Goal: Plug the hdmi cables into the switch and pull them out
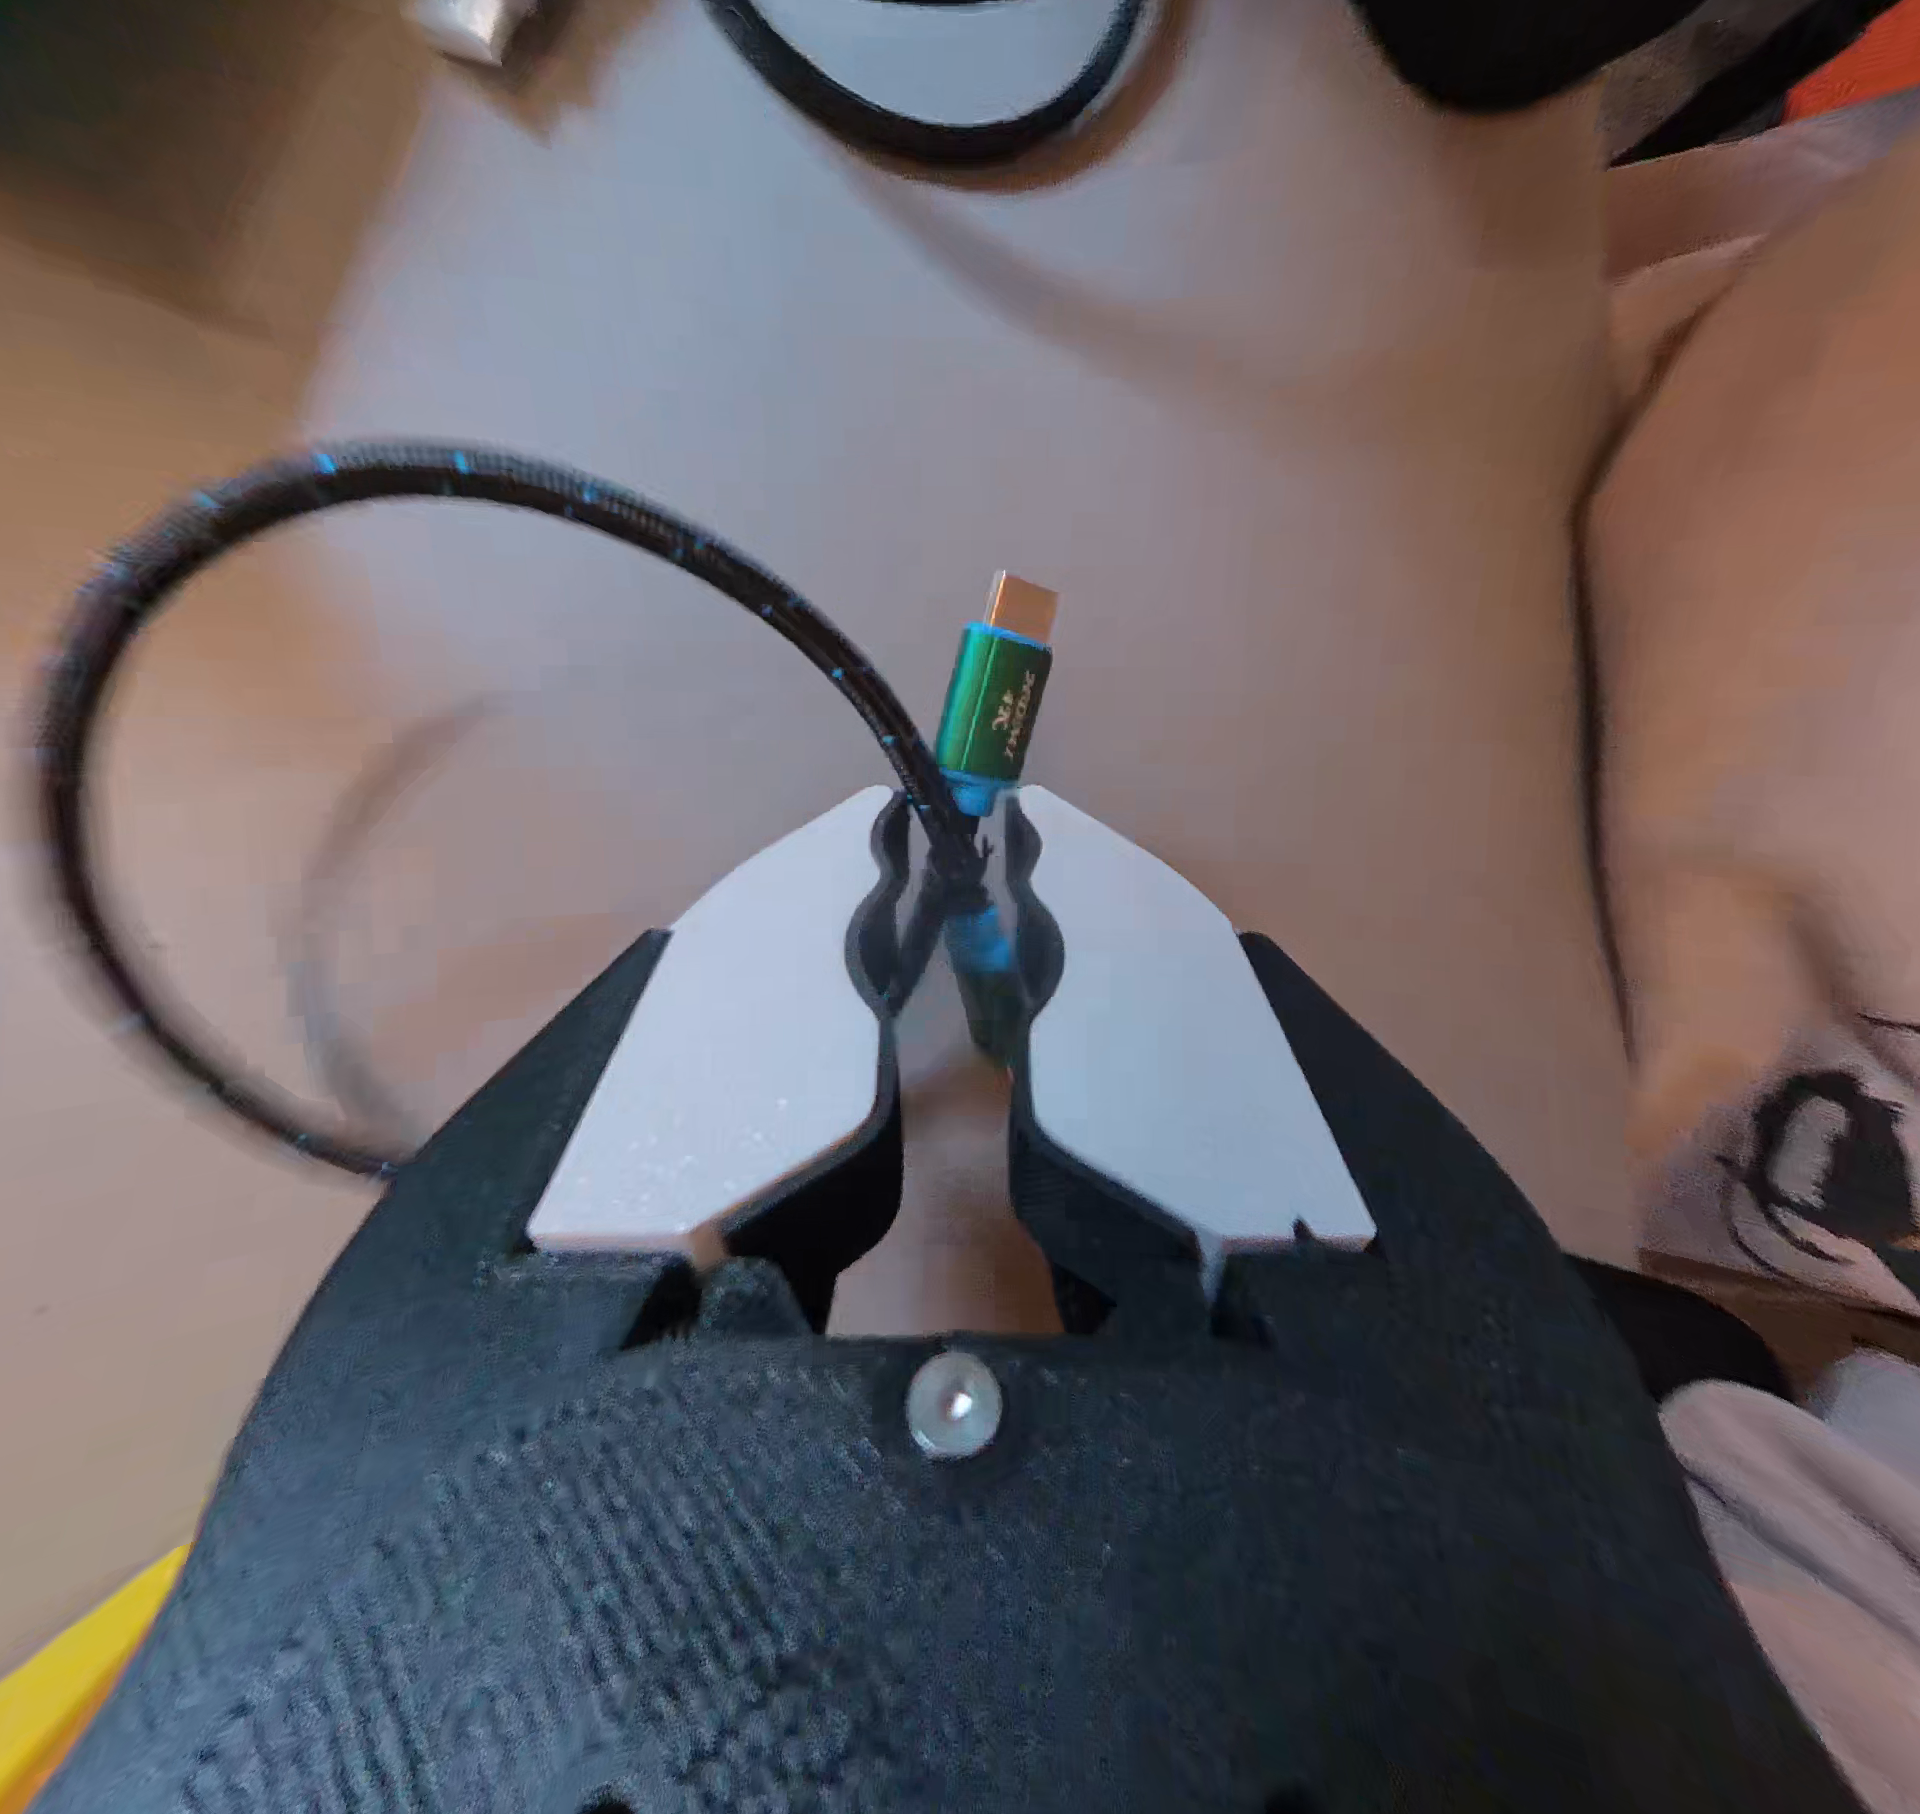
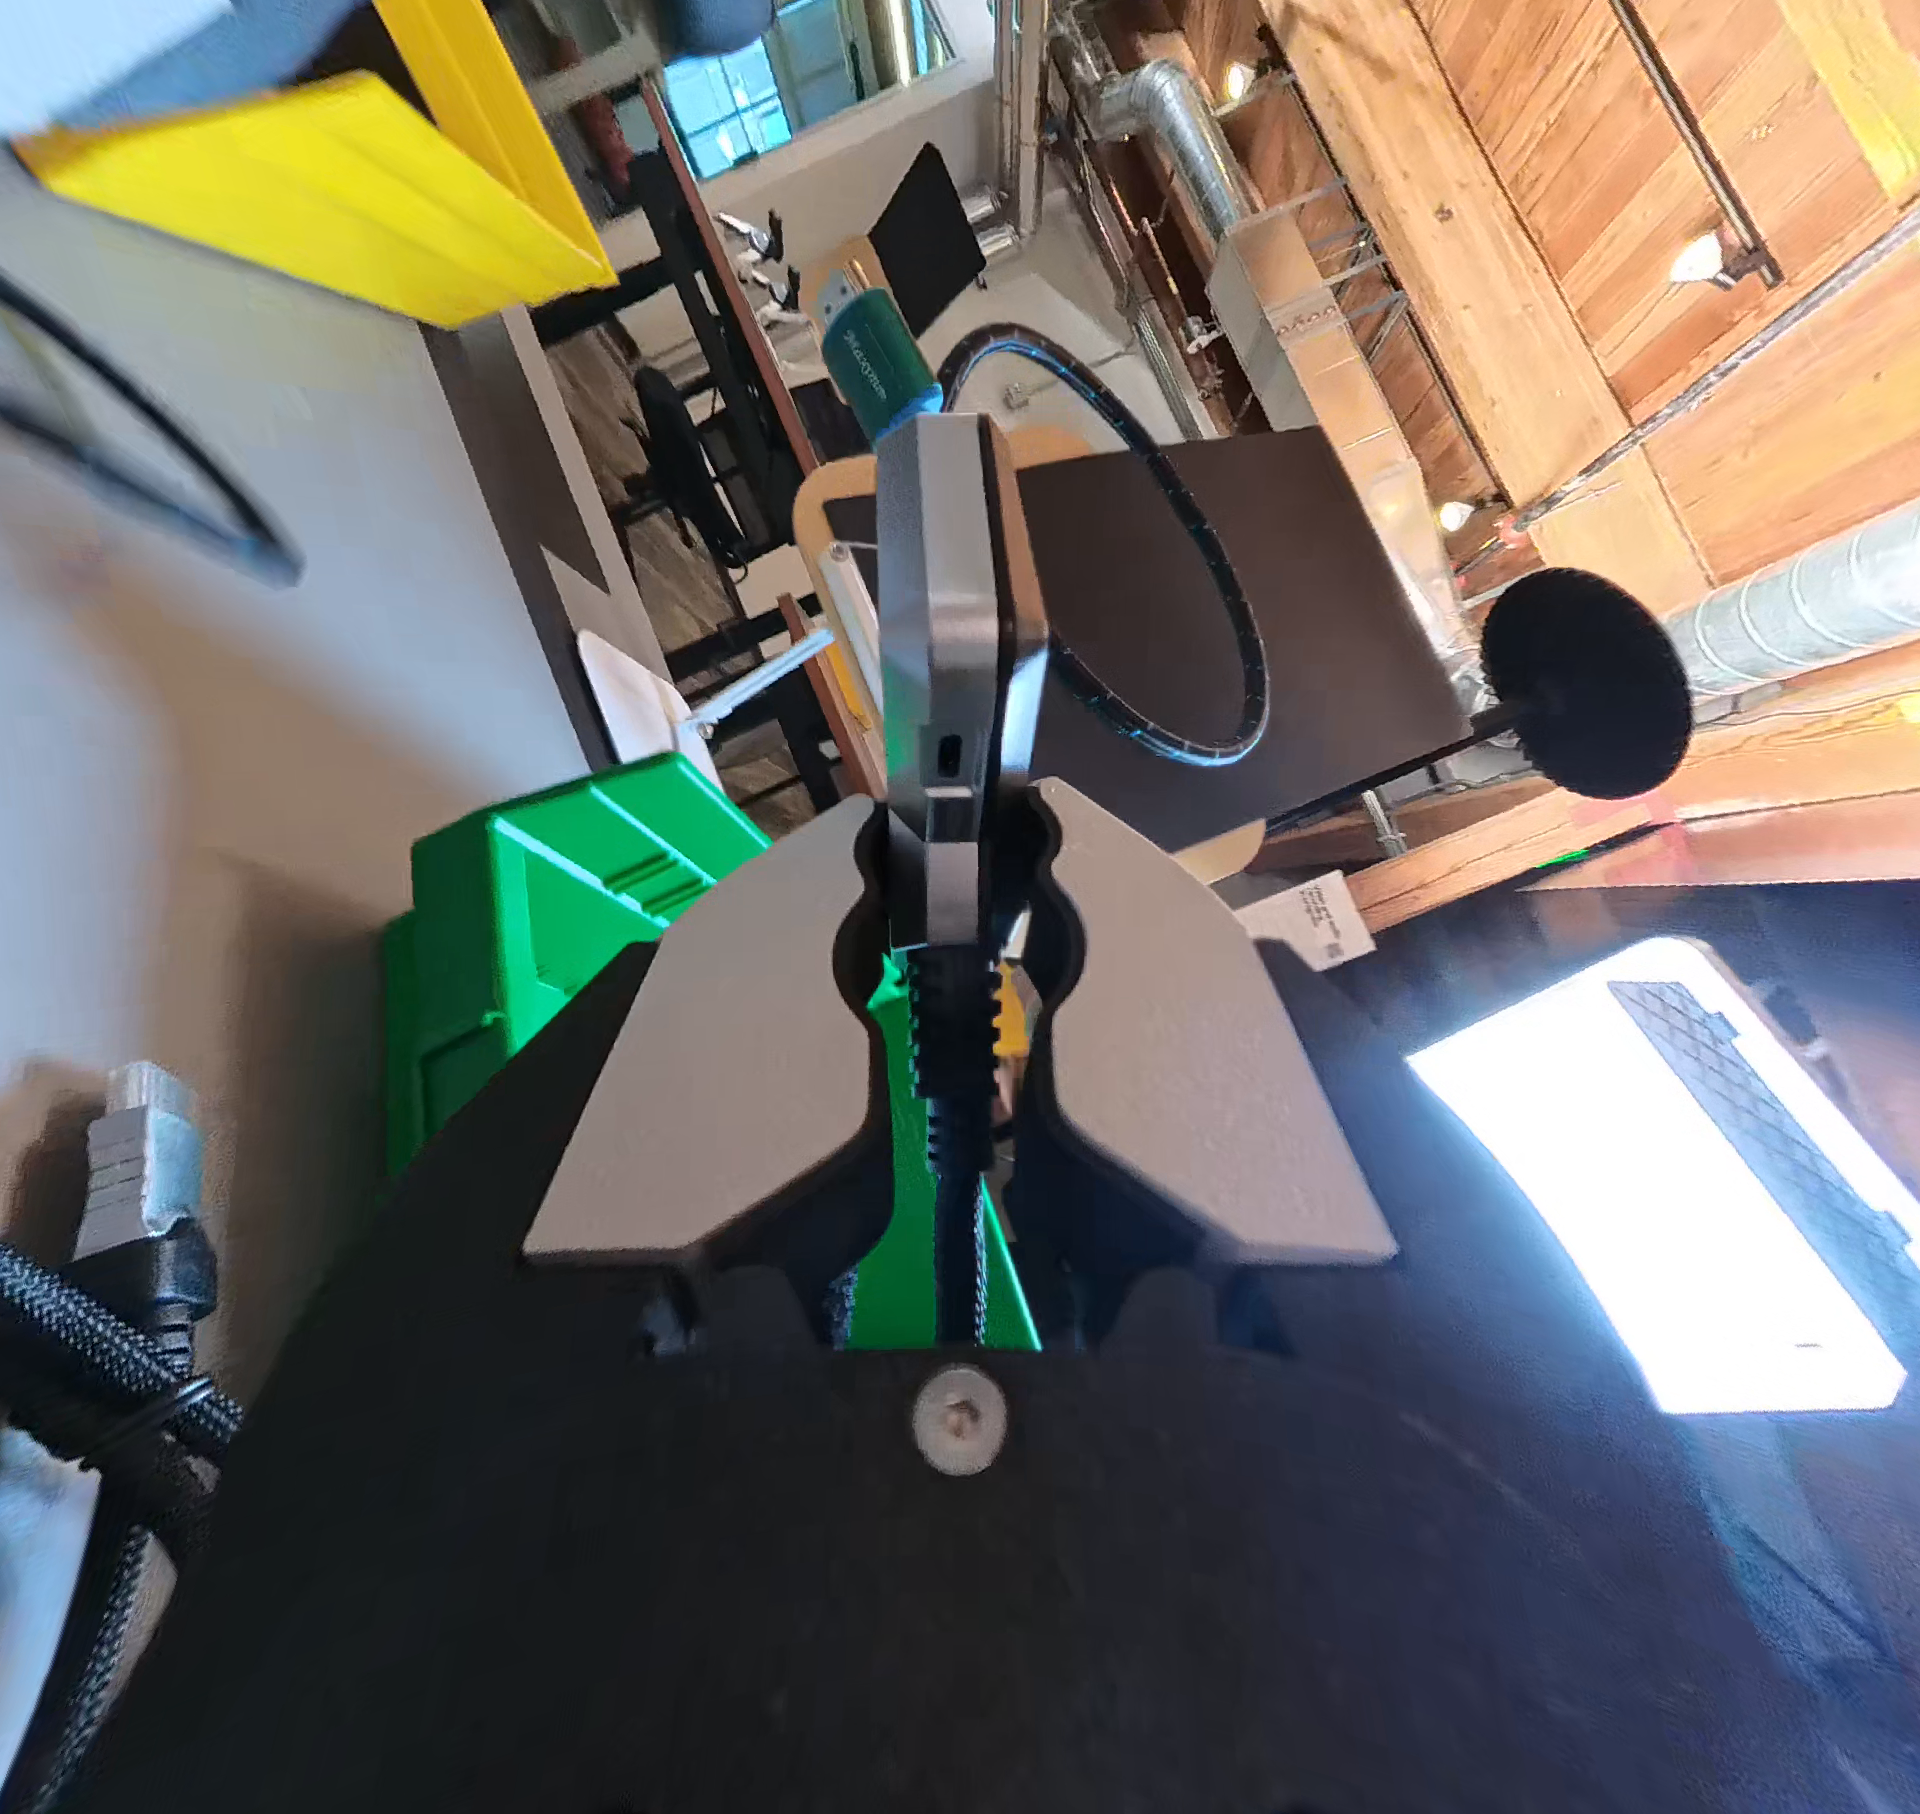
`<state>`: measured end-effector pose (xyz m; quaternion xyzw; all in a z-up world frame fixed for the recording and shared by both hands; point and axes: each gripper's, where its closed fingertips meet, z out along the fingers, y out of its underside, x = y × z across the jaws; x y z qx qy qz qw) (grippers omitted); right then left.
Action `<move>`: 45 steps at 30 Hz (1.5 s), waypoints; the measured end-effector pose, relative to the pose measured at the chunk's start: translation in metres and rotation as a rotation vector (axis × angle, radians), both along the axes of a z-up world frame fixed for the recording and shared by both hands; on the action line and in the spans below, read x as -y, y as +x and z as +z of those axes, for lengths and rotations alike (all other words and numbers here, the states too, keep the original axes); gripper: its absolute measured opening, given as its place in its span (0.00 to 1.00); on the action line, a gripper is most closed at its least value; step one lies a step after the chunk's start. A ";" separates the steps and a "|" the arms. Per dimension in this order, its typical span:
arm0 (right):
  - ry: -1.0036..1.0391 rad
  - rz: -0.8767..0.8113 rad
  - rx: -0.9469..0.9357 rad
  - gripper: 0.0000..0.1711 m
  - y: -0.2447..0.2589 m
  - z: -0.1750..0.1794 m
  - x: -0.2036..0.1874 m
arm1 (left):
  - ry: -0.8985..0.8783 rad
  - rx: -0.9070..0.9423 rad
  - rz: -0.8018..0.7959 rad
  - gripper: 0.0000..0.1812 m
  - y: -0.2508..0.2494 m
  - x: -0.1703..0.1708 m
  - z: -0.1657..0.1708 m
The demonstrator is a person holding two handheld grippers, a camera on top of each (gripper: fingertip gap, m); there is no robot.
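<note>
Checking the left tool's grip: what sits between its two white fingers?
In the left wrist view, the black braided cable and the blue collar of the green plug sit clamped between the fingers.

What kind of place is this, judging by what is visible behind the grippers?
Probably a workshop or loft-style office. The right wrist view shows a wooden plank ceiling with bare metal ducts, desks and an office chair farther off, and green and yellow storage bins close by.

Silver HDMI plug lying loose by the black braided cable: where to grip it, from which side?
Judging from the right wrist view, grip the silver HDMI plug across its ribbed metal shell, coming from above. Its flat sides suit the pads, the tip stays free, and the black braided cable trails behind.
</note>
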<state>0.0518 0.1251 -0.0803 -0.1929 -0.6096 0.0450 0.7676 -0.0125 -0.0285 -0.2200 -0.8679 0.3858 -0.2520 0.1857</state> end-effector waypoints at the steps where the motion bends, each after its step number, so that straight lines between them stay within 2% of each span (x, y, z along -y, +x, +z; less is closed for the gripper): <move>1: -0.017 0.012 -0.002 0.13 0.001 0.001 0.002 | 0.043 -0.010 0.007 0.13 -0.001 -0.006 0.002; 5: -0.067 0.023 -0.008 0.13 0.001 0.004 -0.002 | 0.252 -0.077 0.005 0.14 -0.009 -0.013 0.028; 7: -0.085 0.018 -0.012 0.13 0.002 0.005 -0.006 | 0.297 -0.149 -0.027 0.14 -0.012 -0.005 0.028; 11: -0.096 0.020 -0.009 0.13 0.001 0.006 -0.006 | 0.334 -0.386 -0.164 0.16 -0.029 0.028 -0.008; 14: -0.103 0.028 0.000 0.13 -0.004 0.004 -0.004 | 0.389 -0.626 -0.222 0.18 -0.060 0.029 -0.031; 15: -0.108 0.032 0.004 0.13 -0.006 0.003 -0.002 | 0.448 -0.659 -0.229 0.15 -0.064 0.022 -0.032; 18: -0.109 0.040 0.019 0.13 -0.011 0.002 0.002 | 0.511 -0.632 -0.262 0.14 -0.060 0.006 -0.031; 20: -0.114 0.044 0.025 0.13 -0.011 0.002 0.004 | 0.476 -0.563 -0.256 0.12 -0.054 -0.001 -0.033; 22: -0.131 0.044 0.025 0.13 -0.009 0.001 0.003 | 0.399 -0.468 -0.239 0.05 -0.045 -0.001 -0.036; 25: -0.170 0.041 0.017 0.13 -0.003 0.000 -0.003 | 0.254 -0.376 -0.143 0.05 -0.035 0.004 -0.034; 29: -0.234 0.050 -0.007 0.14 0.002 0.003 -0.010 | 0.290 -0.197 0.001 0.04 -0.016 0.008 -0.011; 34: -0.257 0.062 -0.015 0.13 0.002 0.006 -0.010 | 0.469 -0.444 0.013 0.01 -0.042 0.014 -0.013; 37: -0.238 0.060 0.002 0.13 0.002 0.004 -0.006 | 0.500 -0.450 -0.009 0.00 -0.036 0.022 -0.013; 42: -0.247 0.061 0.009 0.13 0.001 0.004 -0.005 | 0.446 -0.460 -0.066 0.17 -0.031 0.028 -0.028; 45: -0.252 0.061 0.013 0.13 0.002 0.004 -0.005 | 0.487 -0.484 -0.103 0.18 -0.031 0.017 -0.032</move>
